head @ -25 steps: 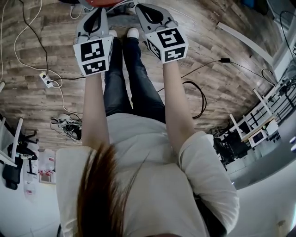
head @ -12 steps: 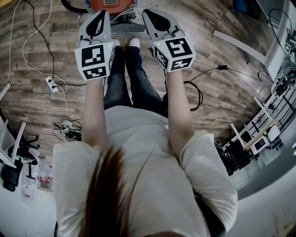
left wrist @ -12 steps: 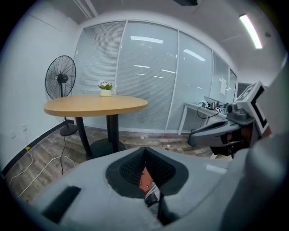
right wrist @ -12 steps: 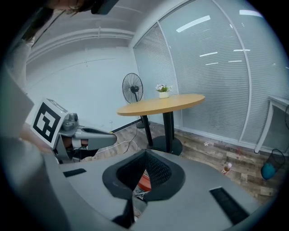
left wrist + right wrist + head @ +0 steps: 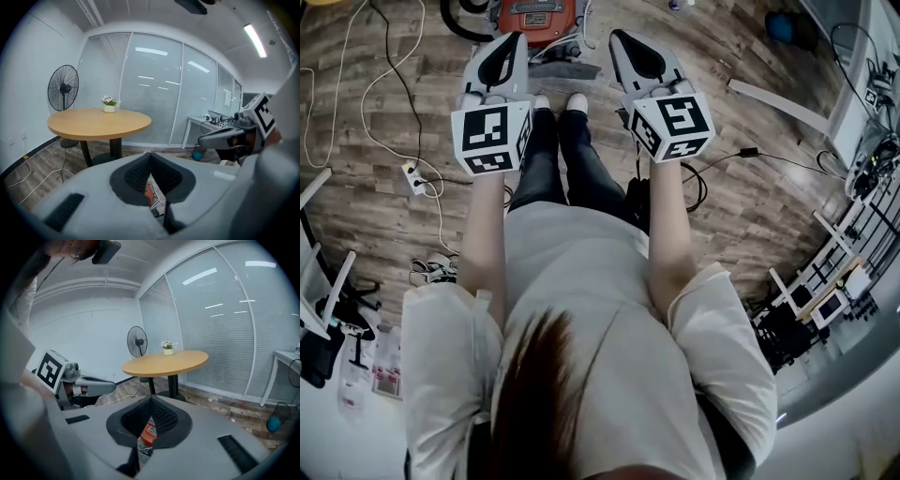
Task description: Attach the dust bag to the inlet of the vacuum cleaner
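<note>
Jaws of left gripper (image 5: 516, 39) and right gripper (image 5: 621, 39) are pressed together, holding nothing. Orange canister vacuum cleaner (image 5: 534, 17) stands on the wood-plank floor (image 5: 750, 103) ahead of you; you cannot pick out the dust bag. Expect a light, soft, tearable bag: grip its stiff collar.

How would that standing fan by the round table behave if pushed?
The fan probably tips easily: its wide head sits high above a small round base. The base may slide on the wood floor. Mostly open cage, so likely light.
</note>
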The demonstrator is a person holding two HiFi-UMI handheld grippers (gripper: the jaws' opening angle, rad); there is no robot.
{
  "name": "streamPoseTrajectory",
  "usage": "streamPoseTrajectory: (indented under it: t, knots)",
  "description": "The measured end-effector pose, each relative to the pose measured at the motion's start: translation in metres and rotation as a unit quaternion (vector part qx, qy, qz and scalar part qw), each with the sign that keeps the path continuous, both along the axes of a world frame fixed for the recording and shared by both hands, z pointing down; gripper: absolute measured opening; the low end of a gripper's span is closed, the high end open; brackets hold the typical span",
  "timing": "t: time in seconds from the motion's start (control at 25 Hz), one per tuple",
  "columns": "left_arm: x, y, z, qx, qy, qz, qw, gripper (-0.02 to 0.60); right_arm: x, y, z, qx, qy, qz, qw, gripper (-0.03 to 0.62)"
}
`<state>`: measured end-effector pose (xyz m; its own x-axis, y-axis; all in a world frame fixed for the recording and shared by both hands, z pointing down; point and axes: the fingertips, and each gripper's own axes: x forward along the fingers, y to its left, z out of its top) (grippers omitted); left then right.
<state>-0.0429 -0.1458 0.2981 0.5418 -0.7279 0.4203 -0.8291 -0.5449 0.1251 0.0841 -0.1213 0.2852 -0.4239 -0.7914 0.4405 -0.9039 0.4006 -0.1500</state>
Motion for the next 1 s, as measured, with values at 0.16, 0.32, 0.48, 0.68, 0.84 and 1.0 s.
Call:
streamPoseTrajectory:
  t: [0.16, 0.32, 0.48, 0.68, 0.84, 1.0]
  knots:
    - [-0.004, 0.006, -0.025, 0.008, 0.01, 0.0, 0.9999, 0.017, -0.001, 0.009, -0.025, 0.012, 0.008, 0.003, 1.0, 0.001]
    - [-0.01, 0.011, -0.051, 0.018, 0.019, -0.003, 0.9996, 0.017, -0.005, 0.018, -0.051, 0.026, 0.02, 0.002, 0.999, 0.002]
    - [-0.016, 0.018, -0.074, 0.031, 0.024, -0.001, 0.9992, 0.017, -0.011, 0.028, -0.071, 0.04, 0.026, 0.001, 0.999, 0.002]
    - [-0.017, 0.031, -0.1, 0.044, 0.031, 0.007, 0.9985, 0.017, -0.014, 0.044, -0.094, 0.054, 0.027, 0.003, 0.998, 0.002]
    - [-0.018, 0.037, -0.118, 0.059, 0.03, 0.013, 0.9977, 0.017, -0.013, 0.055, -0.113, 0.068, 0.029, 0.011, 0.997, 0.002]
    - [-0.018, 0.041, -0.133, 0.072, 0.036, 0.016, 0.9967, 0.017, -0.011, 0.06, -0.127, 0.08, 0.02, 0.02, 0.996, 0.002]
